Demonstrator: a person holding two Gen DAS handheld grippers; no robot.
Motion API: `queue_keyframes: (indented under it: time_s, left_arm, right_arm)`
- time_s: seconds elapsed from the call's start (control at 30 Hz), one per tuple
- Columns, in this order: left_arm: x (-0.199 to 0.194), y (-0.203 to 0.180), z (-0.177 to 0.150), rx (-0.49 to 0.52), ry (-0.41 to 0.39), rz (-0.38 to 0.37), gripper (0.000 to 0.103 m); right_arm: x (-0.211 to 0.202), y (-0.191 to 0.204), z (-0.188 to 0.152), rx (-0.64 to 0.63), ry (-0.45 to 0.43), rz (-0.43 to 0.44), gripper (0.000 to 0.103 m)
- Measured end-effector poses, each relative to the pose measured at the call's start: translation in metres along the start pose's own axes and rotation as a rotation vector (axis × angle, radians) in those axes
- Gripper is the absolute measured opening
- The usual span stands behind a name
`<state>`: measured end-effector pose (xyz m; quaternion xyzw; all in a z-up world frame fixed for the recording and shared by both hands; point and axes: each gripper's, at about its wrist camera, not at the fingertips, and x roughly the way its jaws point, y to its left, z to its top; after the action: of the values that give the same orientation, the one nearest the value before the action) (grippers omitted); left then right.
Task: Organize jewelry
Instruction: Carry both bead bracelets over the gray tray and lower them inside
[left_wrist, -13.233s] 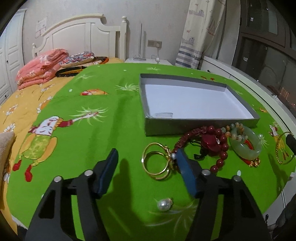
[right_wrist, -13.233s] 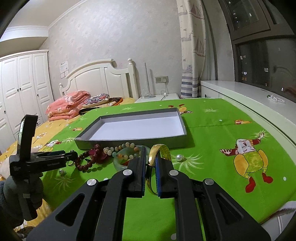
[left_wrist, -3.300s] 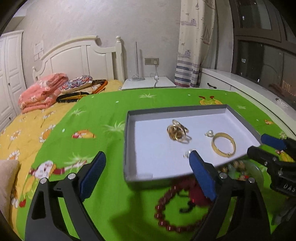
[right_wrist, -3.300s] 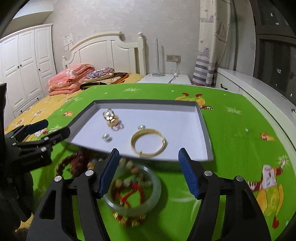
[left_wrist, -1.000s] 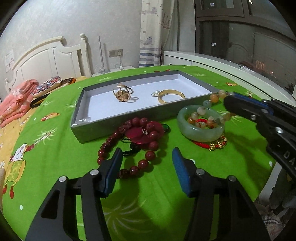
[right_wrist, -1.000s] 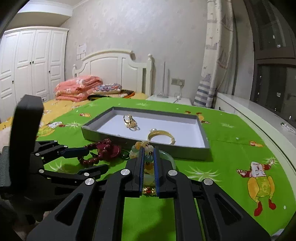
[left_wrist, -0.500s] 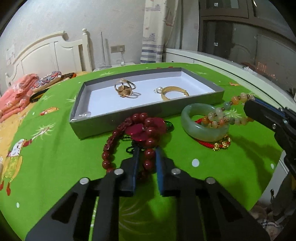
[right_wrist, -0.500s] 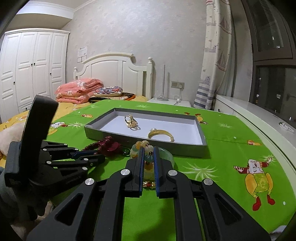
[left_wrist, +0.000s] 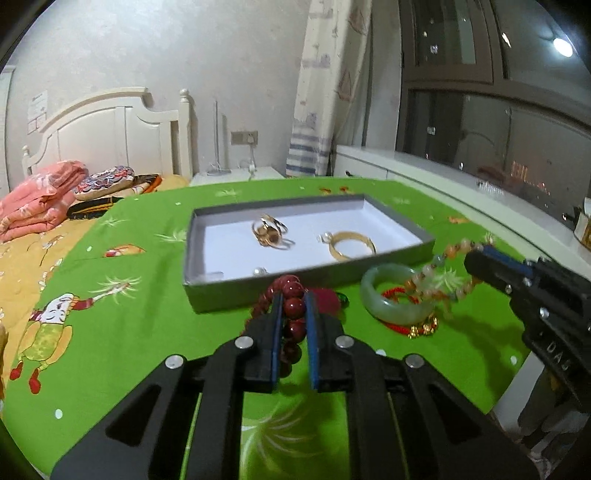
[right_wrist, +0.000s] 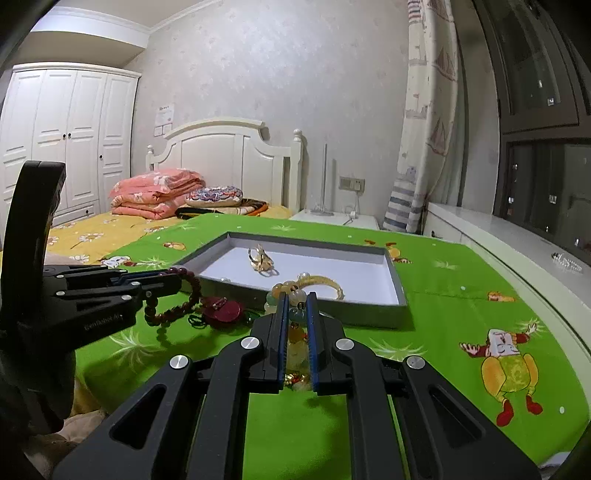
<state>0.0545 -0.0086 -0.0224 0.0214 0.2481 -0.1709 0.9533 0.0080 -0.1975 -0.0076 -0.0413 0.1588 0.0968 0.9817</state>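
Grippers clamp beads just before the tray (left_wrist: 306, 271): left gripper (left_wrist: 293, 308) on red beads (left_wrist: 294, 305), right gripper (right_wrist: 295, 308) on pale beads (right_wrist: 291, 291).

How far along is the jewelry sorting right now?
Done: gold rings, gold bangle and pearls lie in the gray tray. In hand: left gripper clamps the red bead bracelet; right gripper clamps the pastel bead bracelet. Left: jade bangle on the cloth.

both wrist views look low and close across the green table (left_wrist: 110, 325) toward the headboard wall, sharing the grey tray (left_wrist: 306, 275) (right_wrist: 391, 295).
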Motion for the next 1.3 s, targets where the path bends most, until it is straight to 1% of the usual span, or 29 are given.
queue_keyframes:
  time_s: [0.1,0.17,0.3,0.47,0.7,0.9,1.3]
  left_arm:
    - [-0.009,0.005,0.003,-0.018,-0.026,0.008,0.012]
    - [-0.014,0.005,0.005,-0.019,-0.044,0.016,0.012]
    - [-0.021,0.002,0.011,-0.008,-0.078,0.028,0.012]
    - [-0.028,-0.002,0.012,0.012,-0.097,0.037,0.012]
    - [-0.025,-0.003,0.011,0.017,-0.087,0.036,0.012]
    - [-0.019,-0.007,0.014,0.024,-0.072,0.041,0.012]
    - [-0.004,-0.007,0.032,0.033,-0.058,0.052,0.012]
  right_arm:
    - [-0.004,0.0,0.002,-0.005,-0.021,-0.003,0.009]
    - [-0.002,0.0,0.003,-0.009,-0.018,-0.002,0.009]
    - [-0.001,0.0,0.004,-0.01,-0.02,-0.004,0.009]
    - [-0.002,0.001,0.003,-0.014,-0.028,-0.004,0.009]
    - [0.003,0.005,0.003,-0.024,-0.011,0.001,0.009]
    - [0.015,-0.001,0.017,-0.03,-0.007,-0.013,0.009]
    - [0.038,-0.008,0.04,-0.033,0.004,-0.03,0.009]
